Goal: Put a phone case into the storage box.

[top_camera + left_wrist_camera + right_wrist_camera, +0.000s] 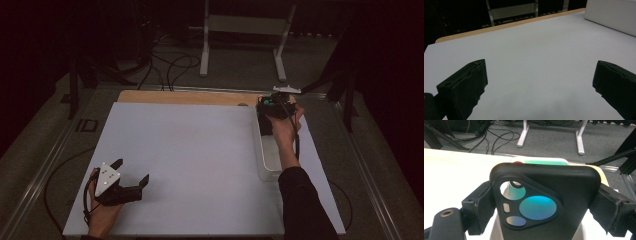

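Observation:
A black phone case (pixel 569 182) with a three-cornered camera cut-out stands upright between the jaws of my right gripper (pixel 541 195), which is shut on its two sides. From above, that gripper (pixel 274 106) is held at the far right of the table, and the case (pixel 264 125) hangs over the far end of a clear plastic bin (pixel 268 167). Something teal and a bit of red show past the case's top edge (pixel 541 161). My left gripper (pixel 132 170) rests low at the near left of the white board, open, with bare board between its jaws (pixel 540 72).
The white board (pixel 200 160) covers most of a wooden table (pixel 185 96). The bin's pale wall (pixel 611 15) stands at the far right in the left gripper view. Beyond the table are a white frame's legs (pixel 205 50) and floor cables (pixel 170 65).

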